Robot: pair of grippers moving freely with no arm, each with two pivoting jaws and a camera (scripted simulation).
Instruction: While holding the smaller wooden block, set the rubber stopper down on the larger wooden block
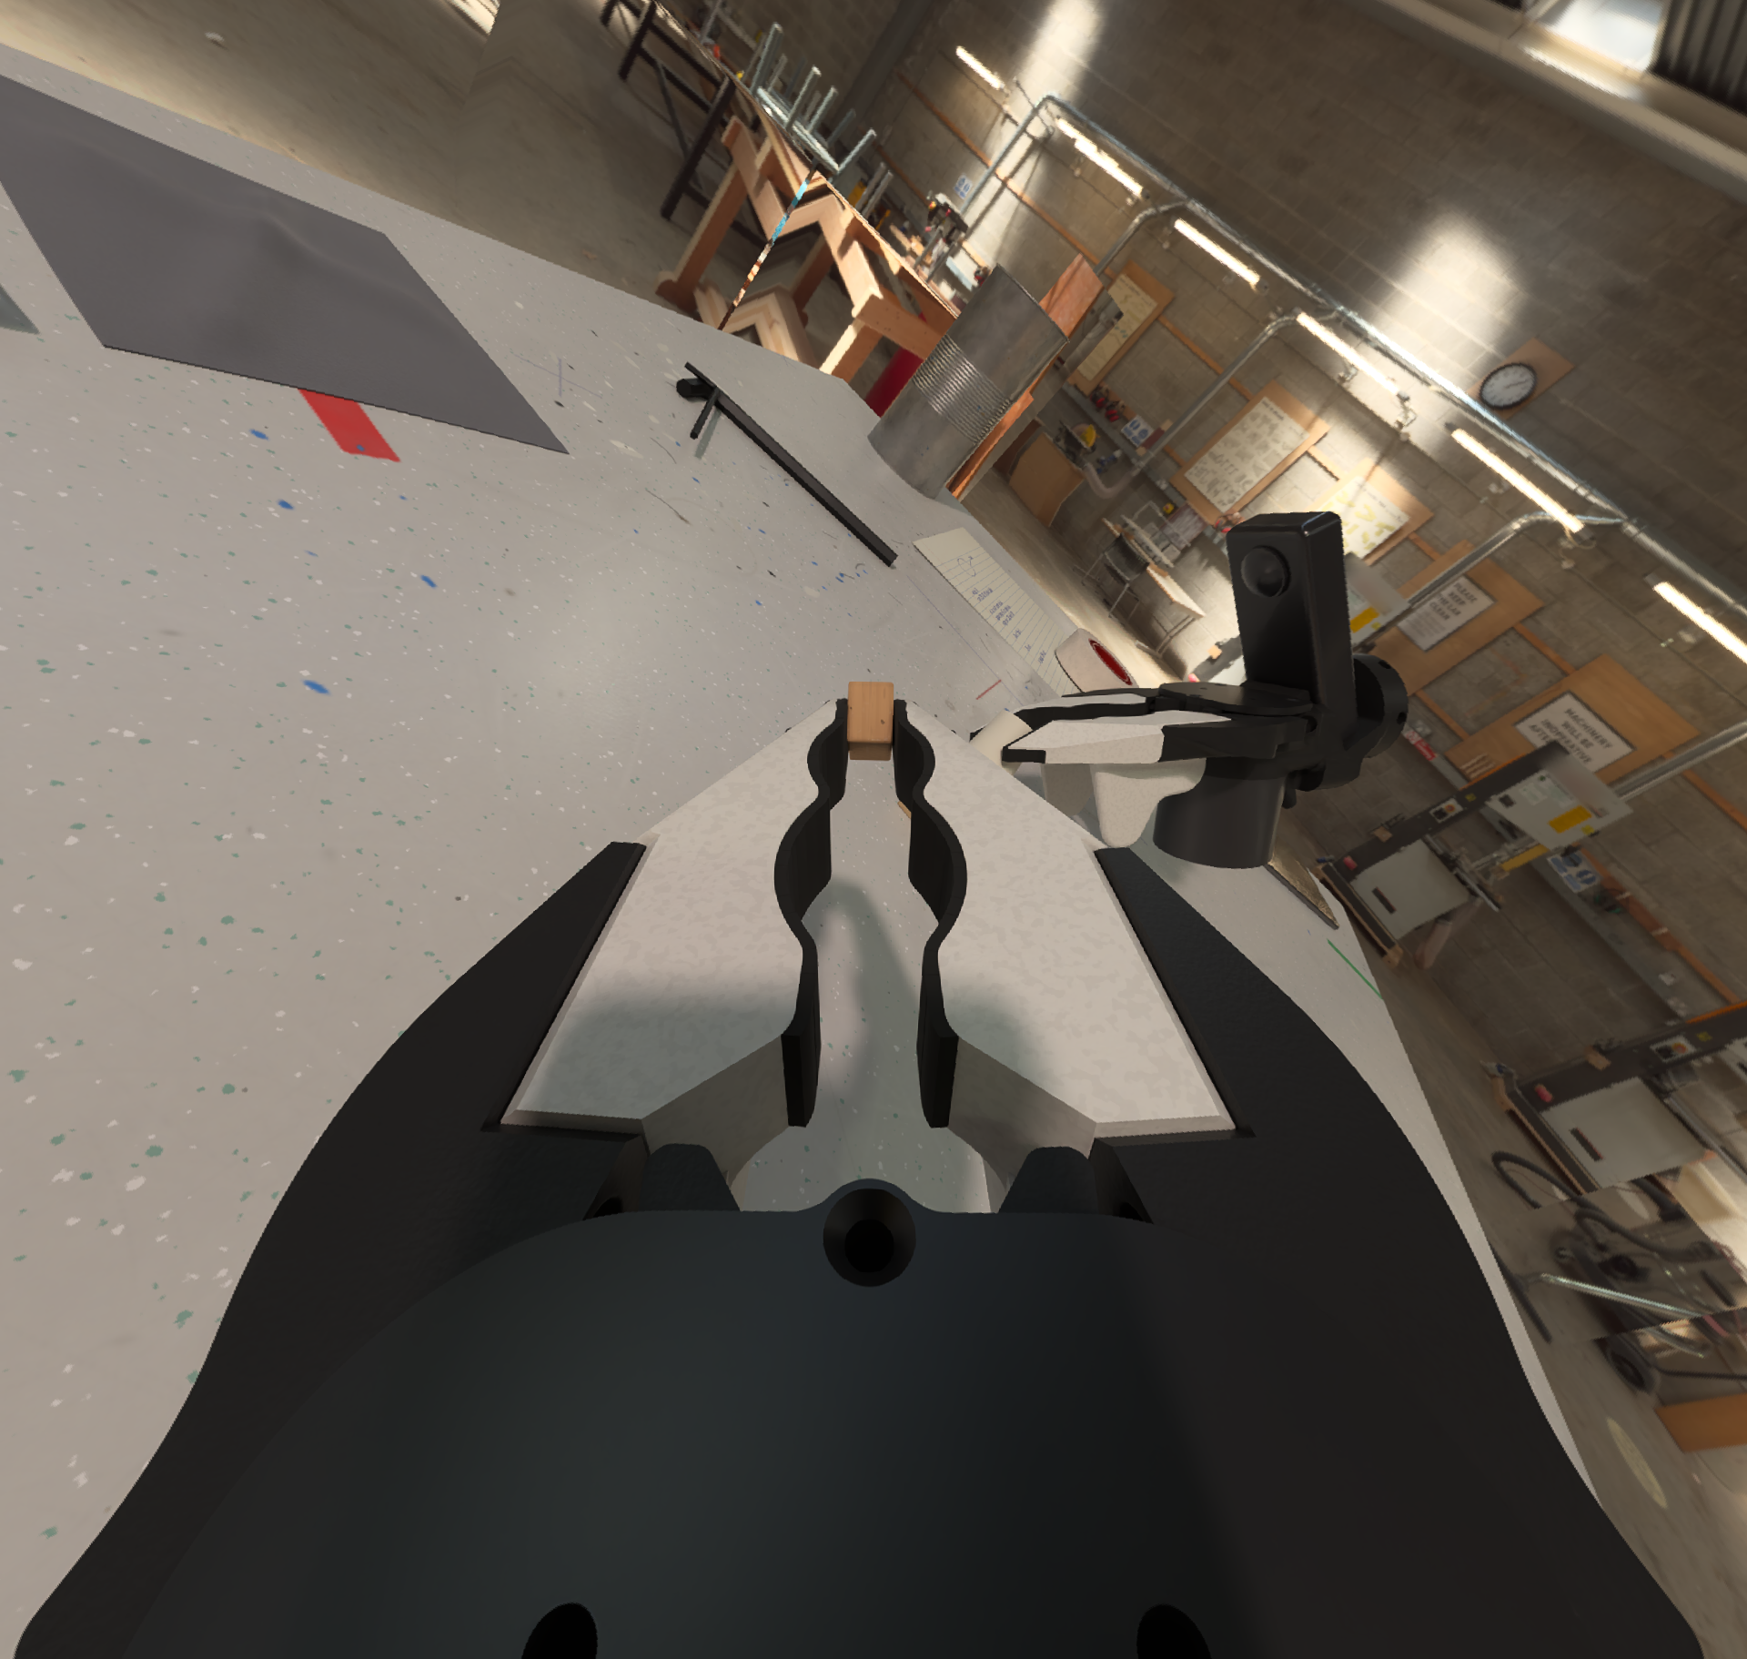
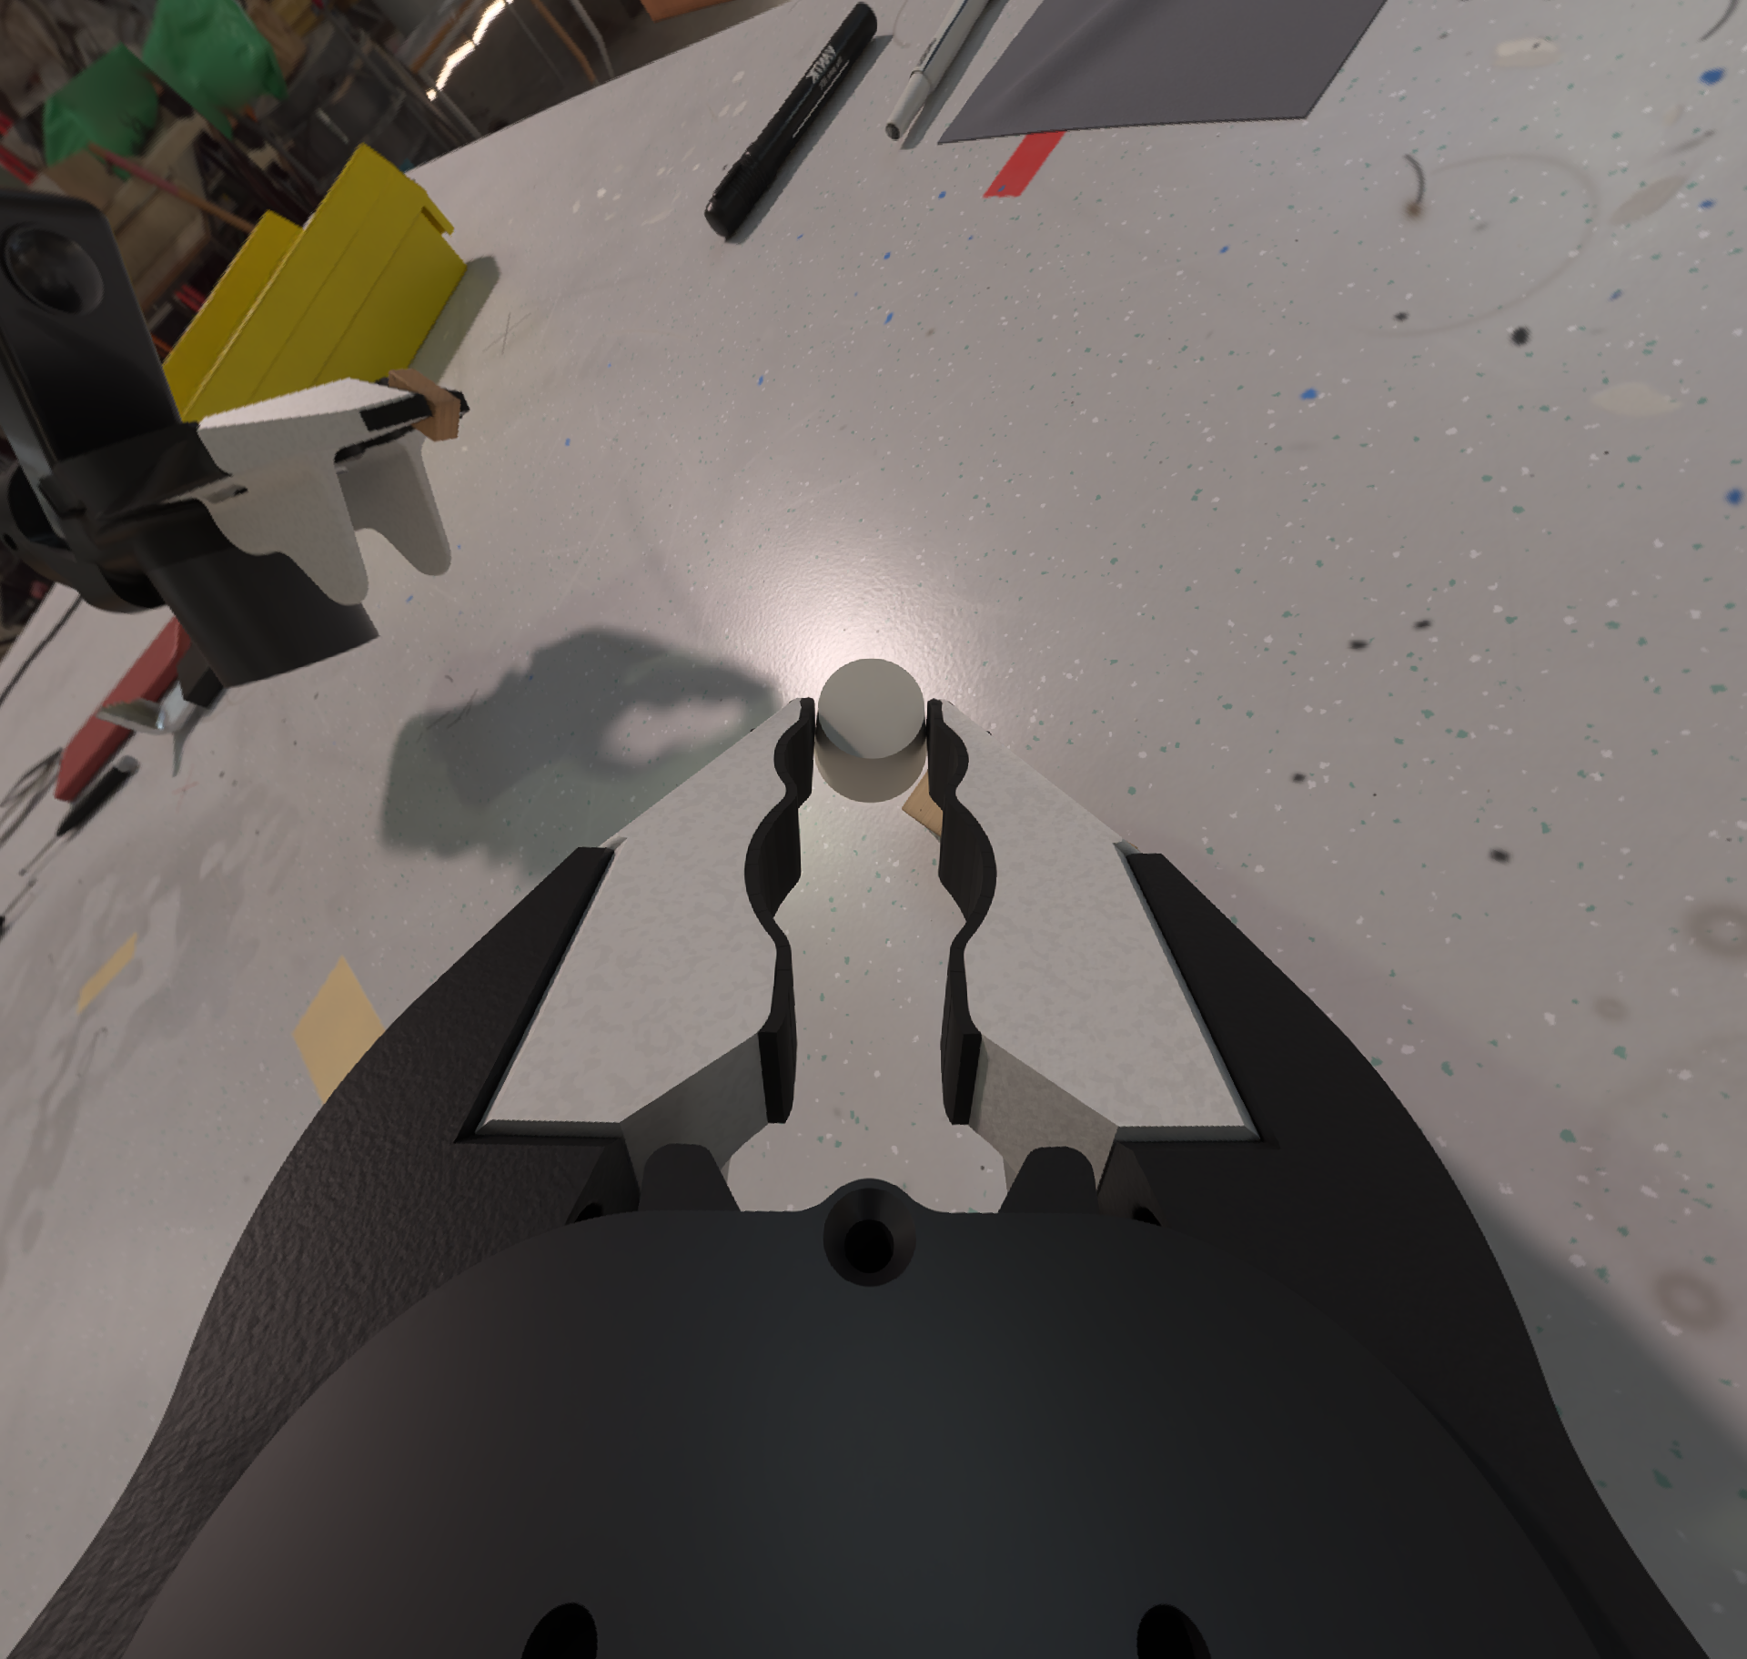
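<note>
Rubber stopper (image 2: pixel 870 715) clamped in my right gripper (image 2: pixel 870 725), smaller wooden block (image 1: pixel 871 717) pinched in the left gripper (image 1: pixel 871 725); larger wooden block (image 2: pixel 925 810) barely peeks beneath the stopper, so I risk an off-centre, toppling release.

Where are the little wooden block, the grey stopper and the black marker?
little wooden block (image 1: pixel 871 716), left wrist view, its front face.
grey stopper (image 2: pixel 870 708), right wrist view, its round end.
black marker (image 2: pixel 792 122), right wrist view, mid-barrel.

Right gripper (image 2: pixel 870 734) holding the rubber stopper (image 2: pixel 868 711)
Its fingers (image 2: pixel 950 744) pinch the pale stopper at frame centre, above the speckled surface (image 2: pixel 1229 574).
</note>
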